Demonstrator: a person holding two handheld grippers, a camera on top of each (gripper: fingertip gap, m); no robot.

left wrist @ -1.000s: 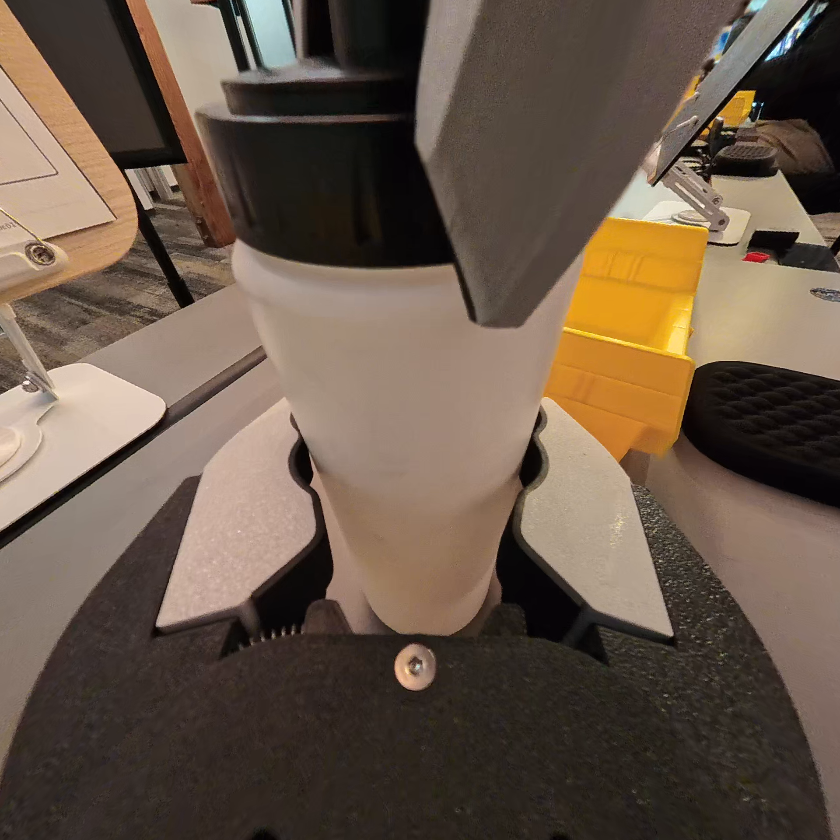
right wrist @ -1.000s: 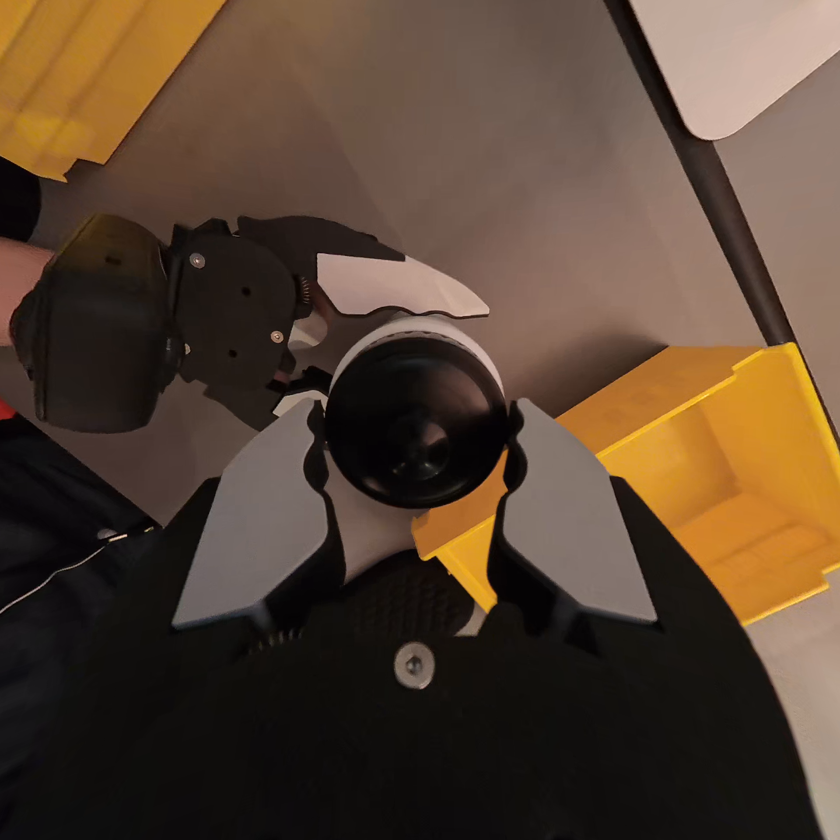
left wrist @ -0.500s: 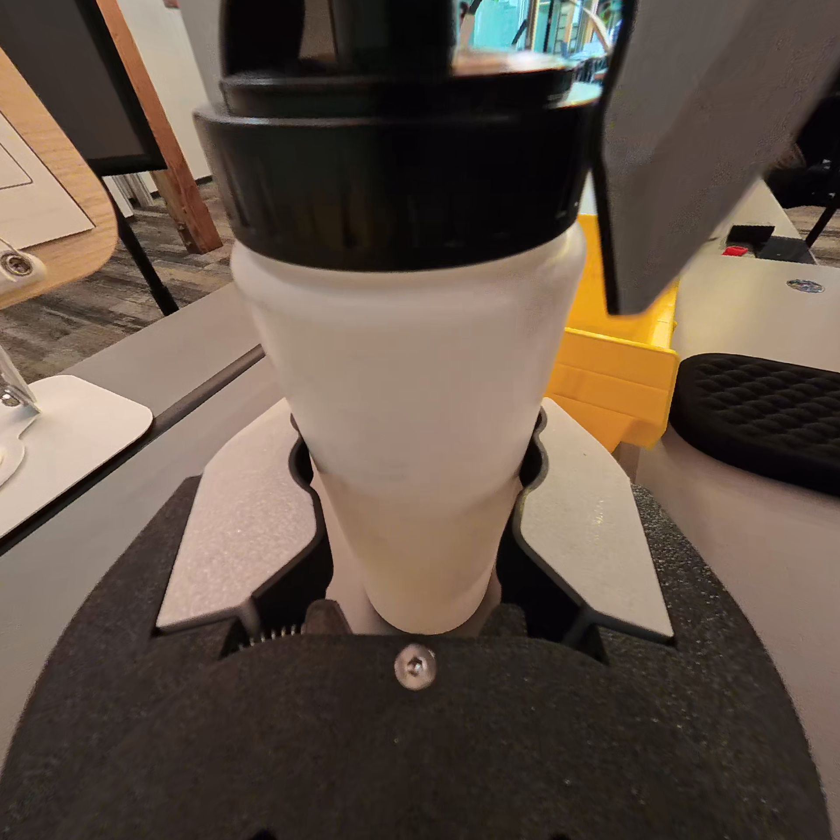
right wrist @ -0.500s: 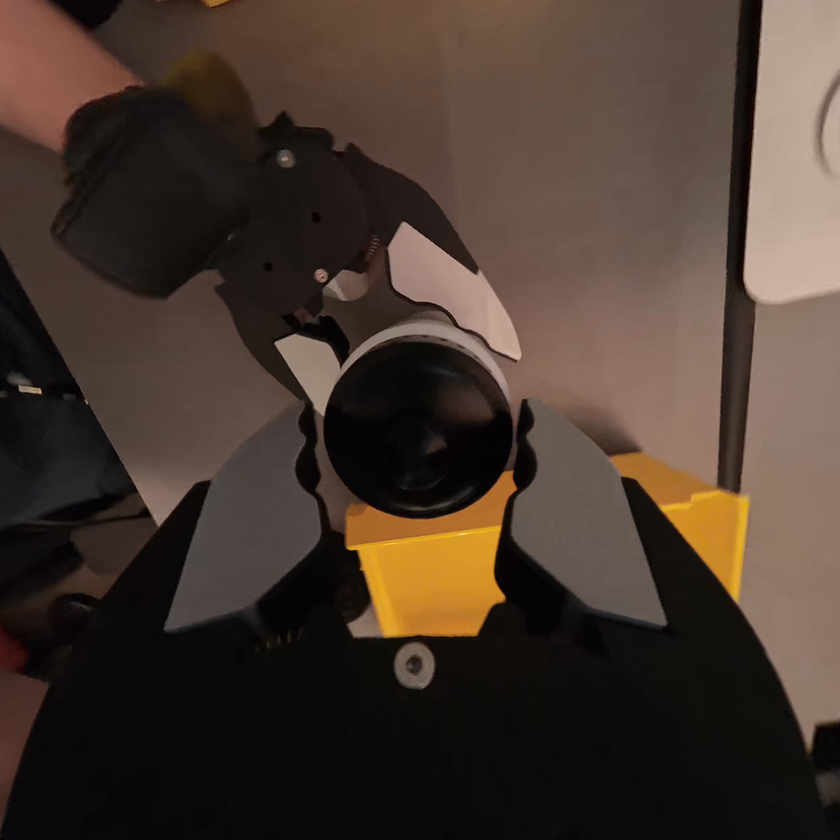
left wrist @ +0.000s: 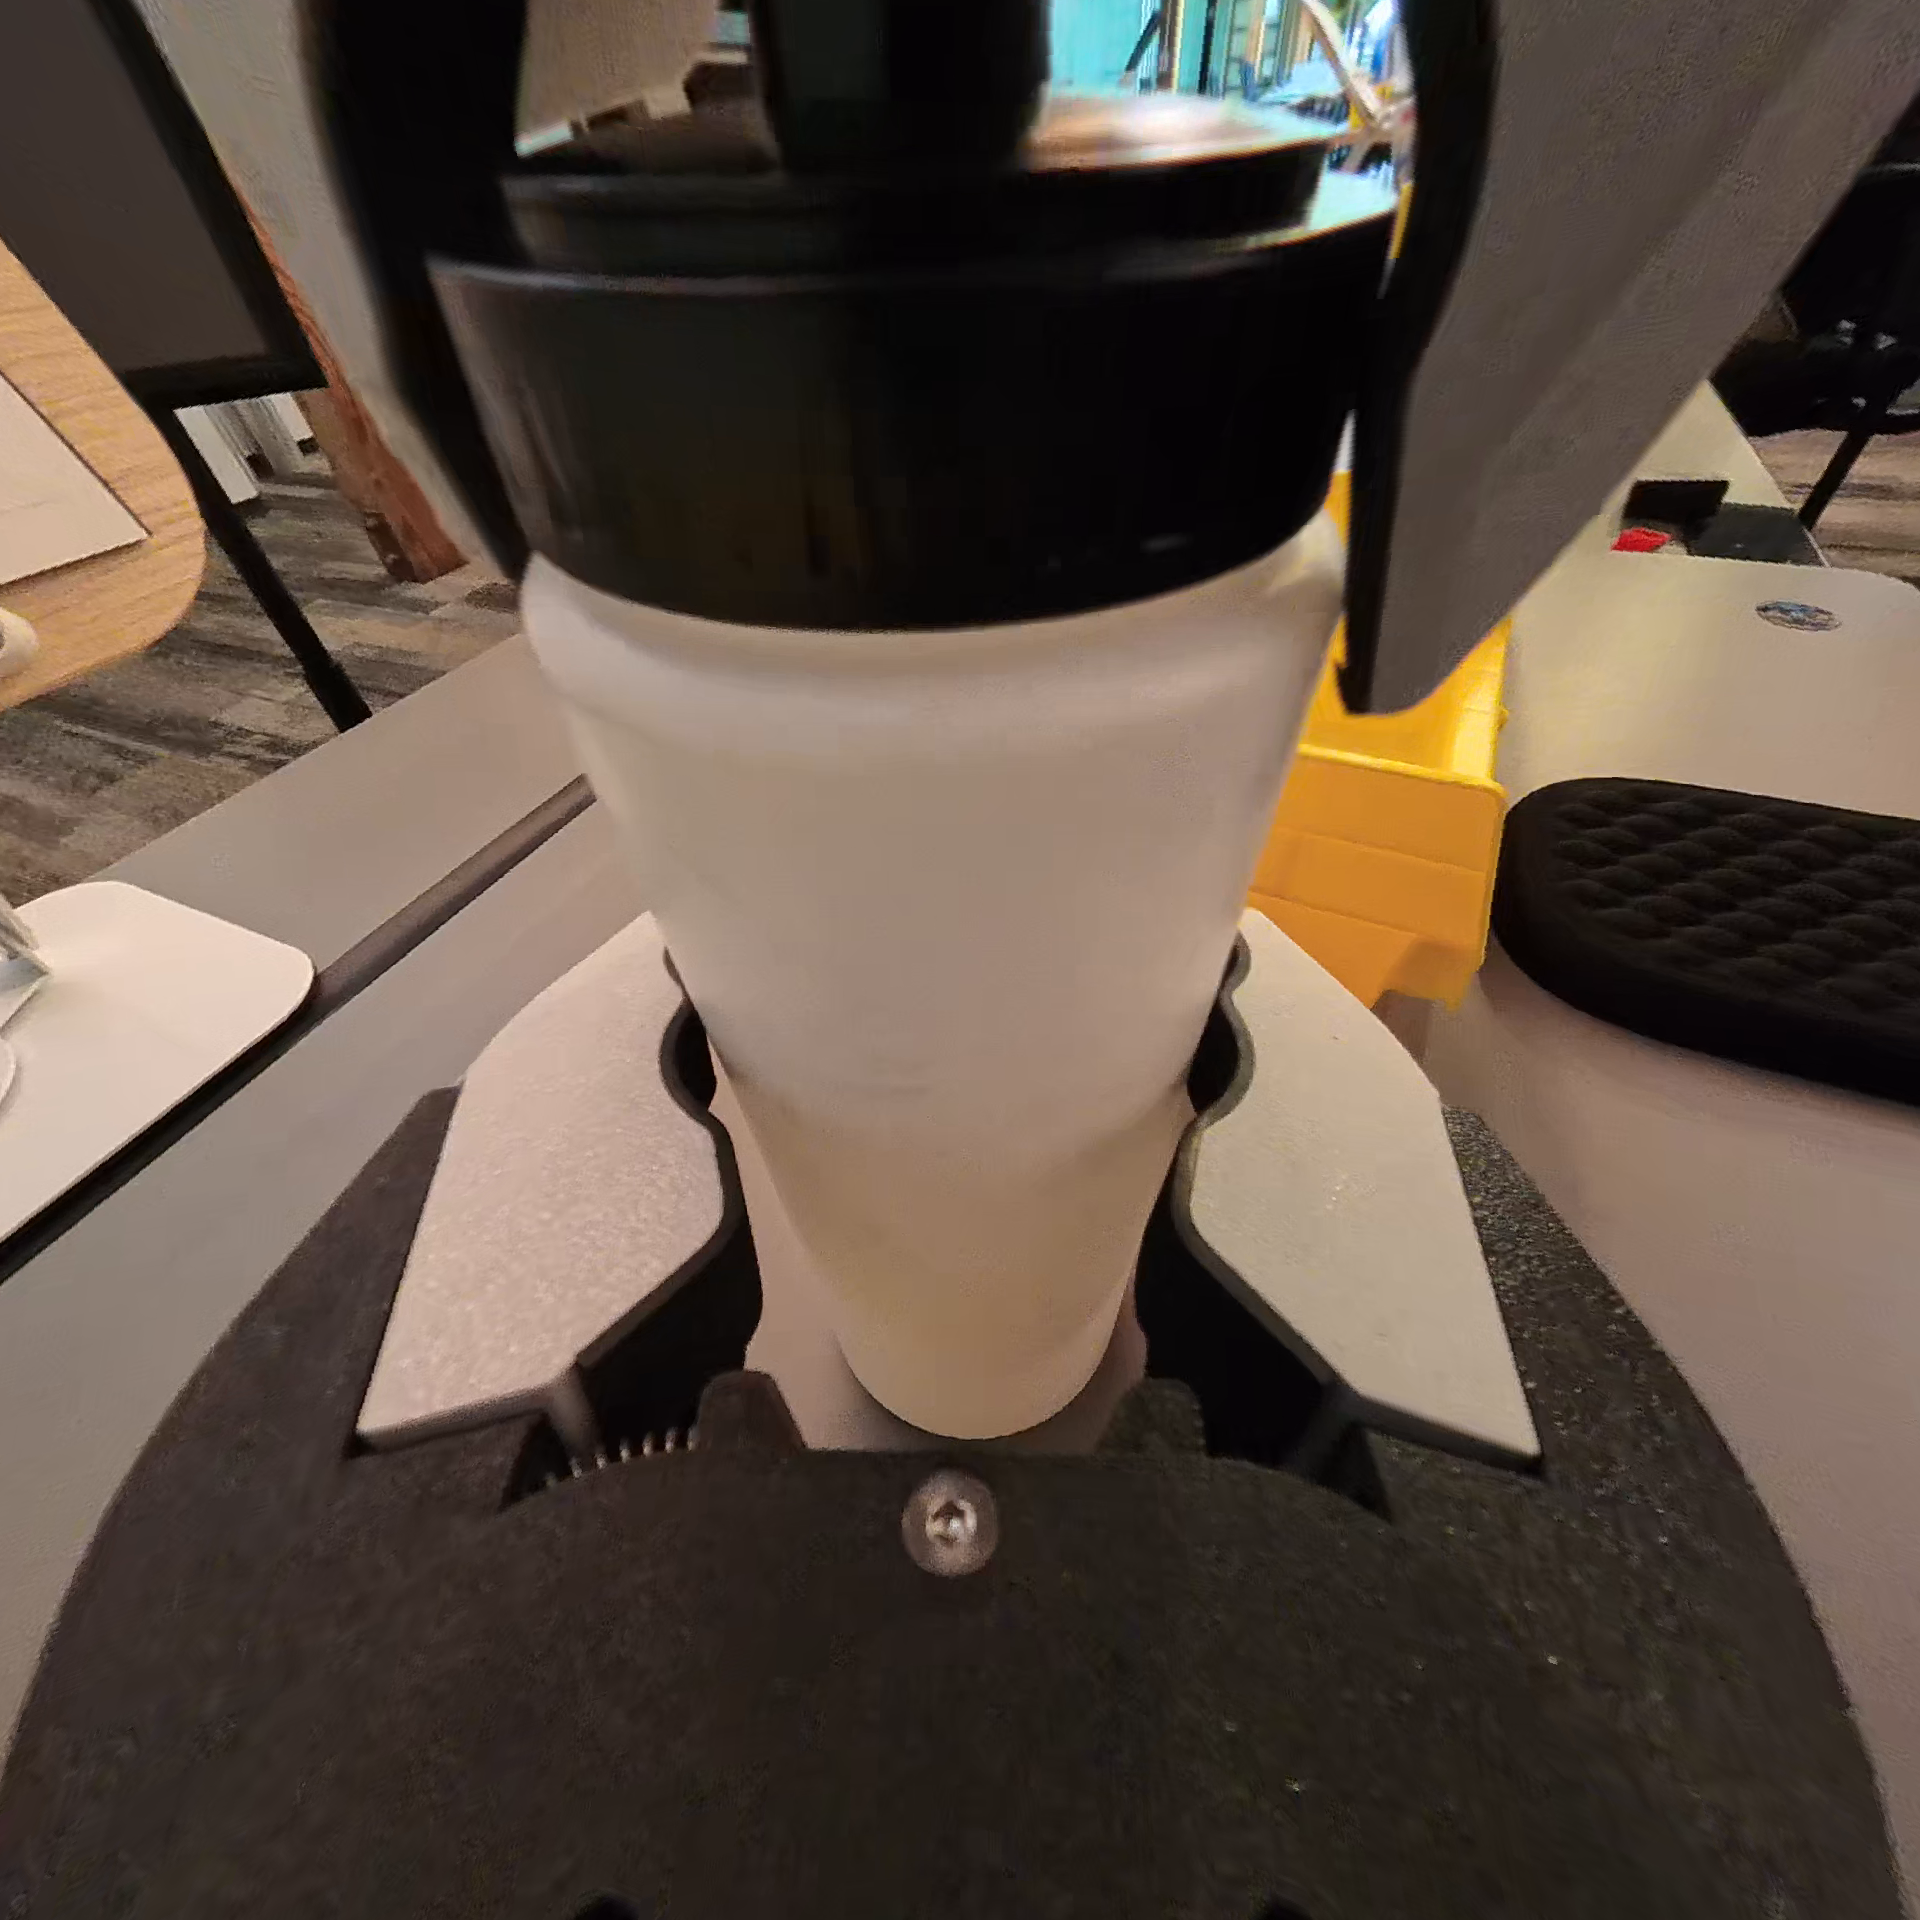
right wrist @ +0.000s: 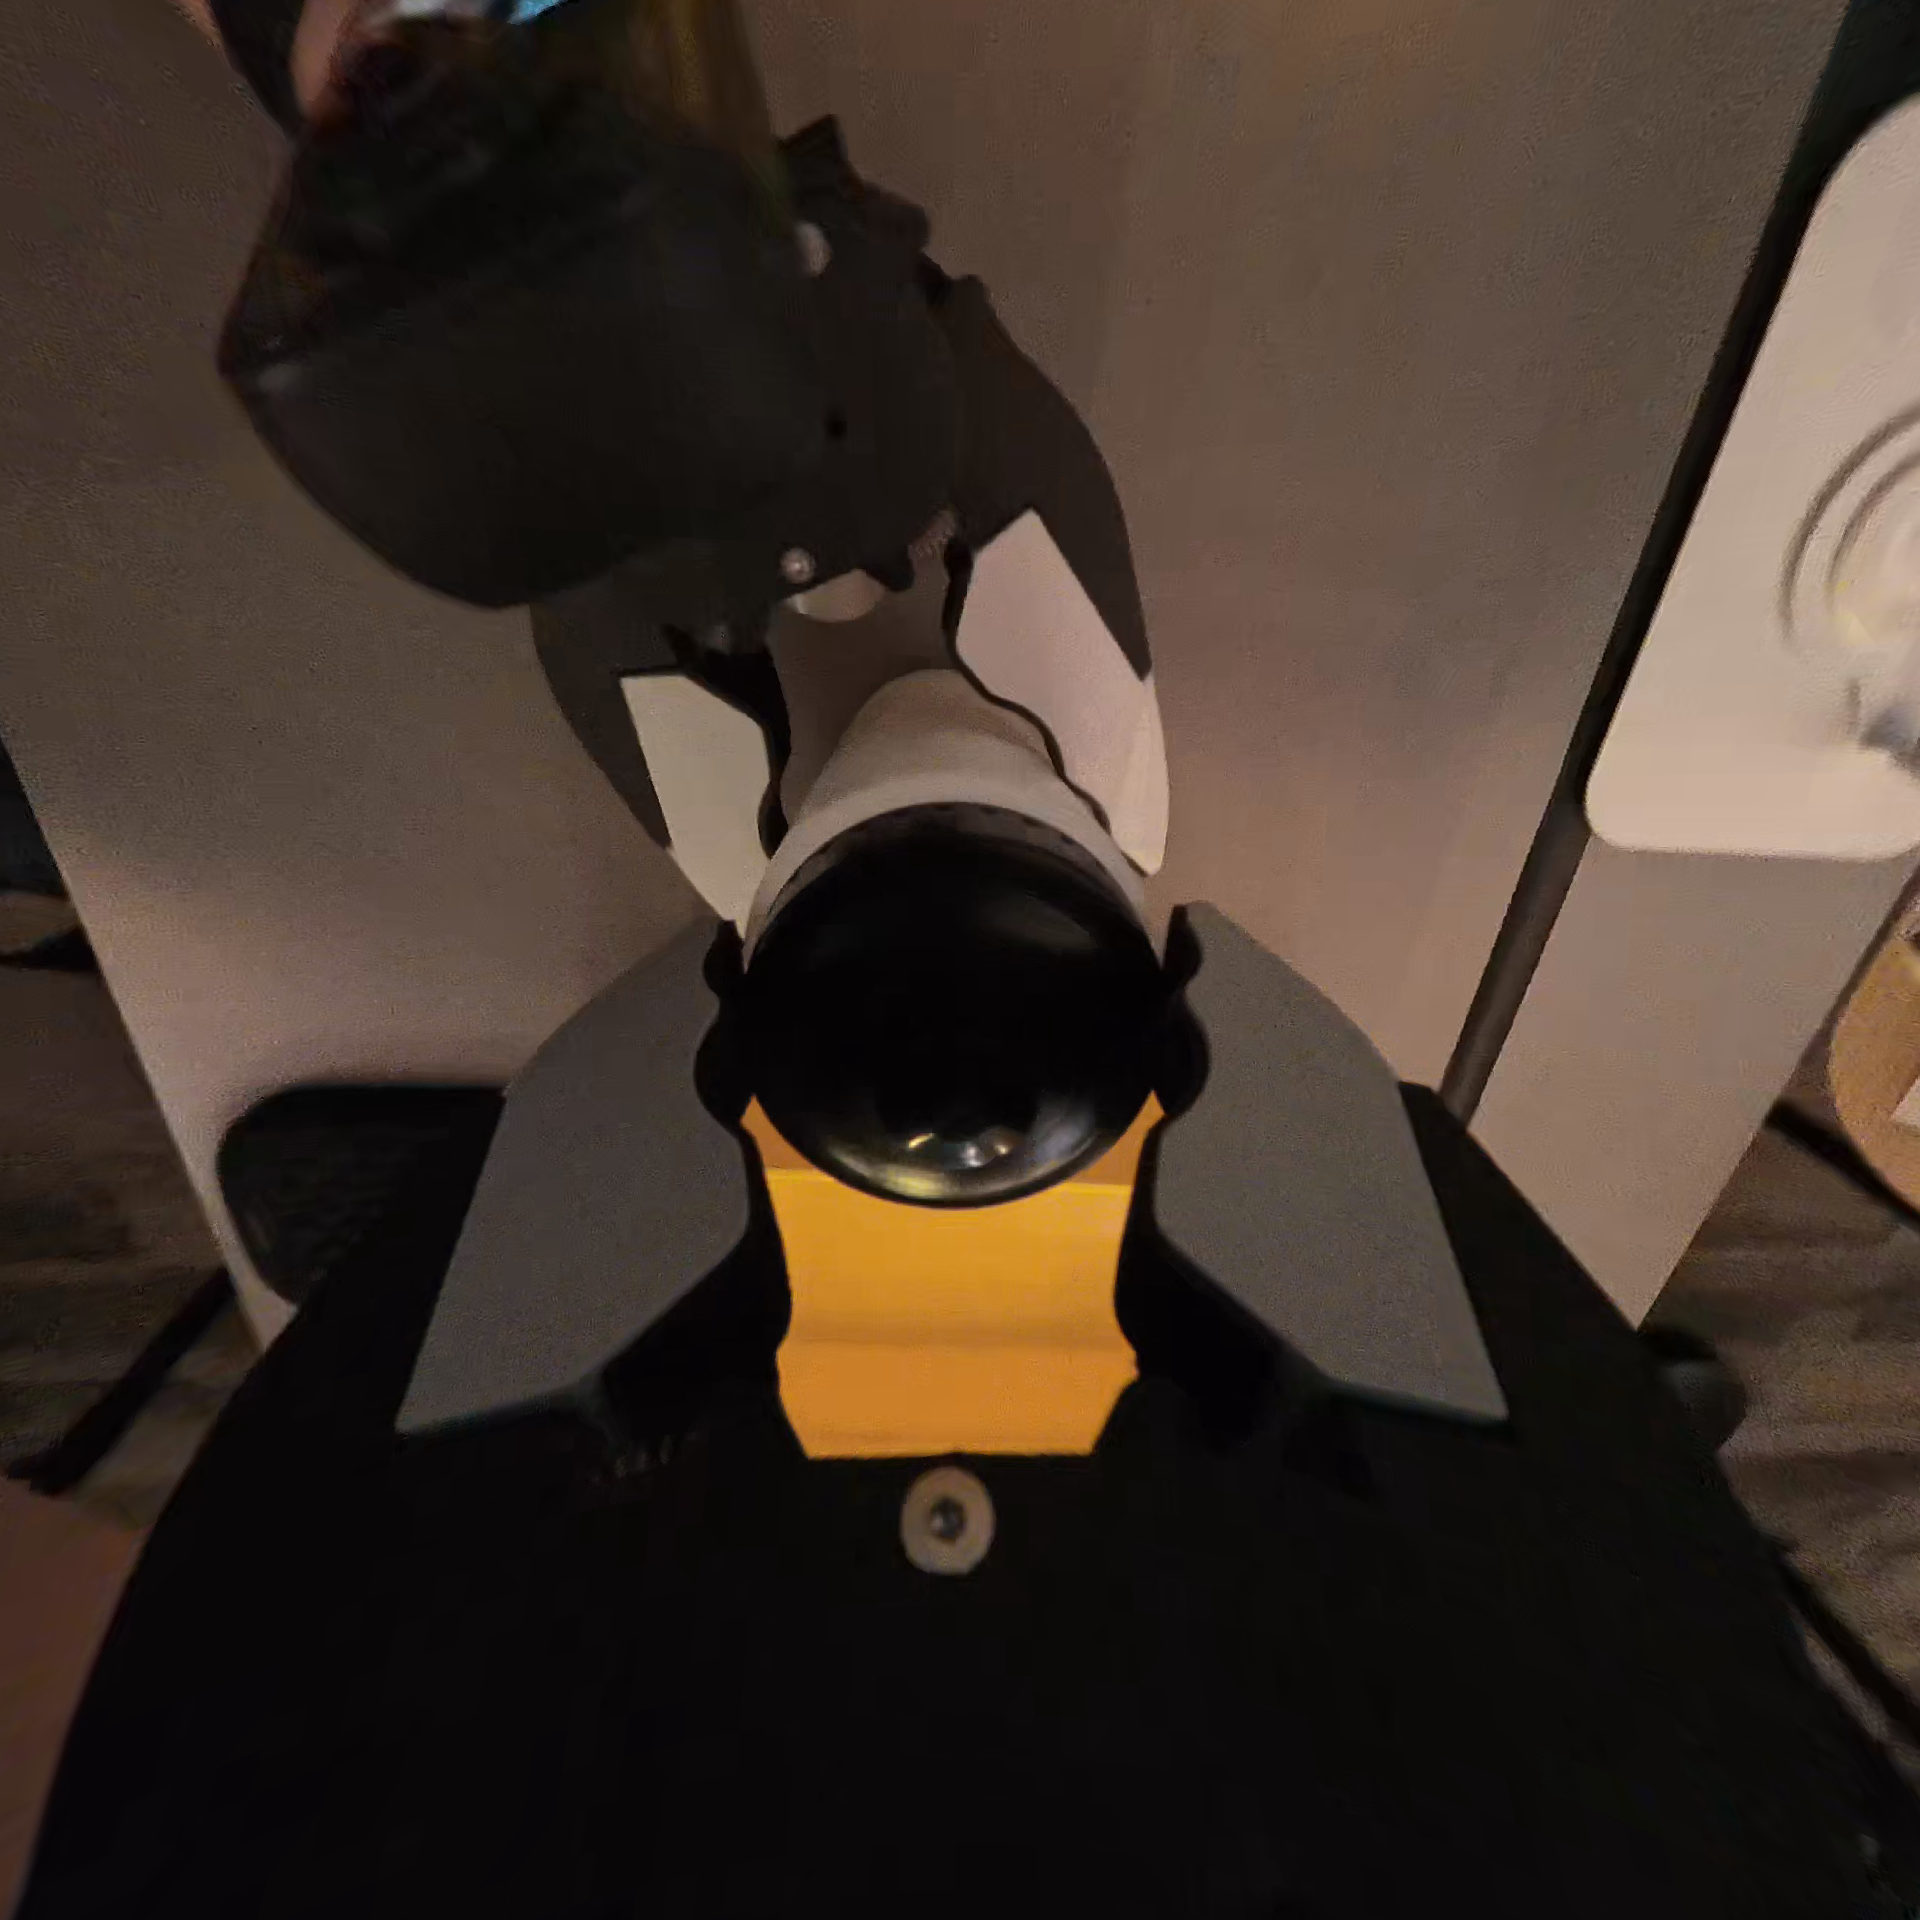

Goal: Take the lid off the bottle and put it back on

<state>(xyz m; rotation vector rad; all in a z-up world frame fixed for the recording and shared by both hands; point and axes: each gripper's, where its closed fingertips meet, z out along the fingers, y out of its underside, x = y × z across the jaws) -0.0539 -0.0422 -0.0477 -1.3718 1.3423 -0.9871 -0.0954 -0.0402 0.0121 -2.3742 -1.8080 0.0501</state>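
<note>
Above the tabletop point(left wrist: 1714, 1195), left gripper point(left wrist: 951, 1049) fingers clamp the white bottle point(left wrist: 935, 935); right gripper point(right wrist: 951, 997) fingers pinch its black lid point(right wrist: 951, 1029). Slack grip, and the bottle twists along.

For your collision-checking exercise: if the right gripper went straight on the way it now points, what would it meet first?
The black lid: the right gripper already closes on it from above, so pushing on would press the lid against the white bottle held by the left gripper. How firmly it grips is unclear.

No legible text, label, brand, number or sign anywhere.
</note>
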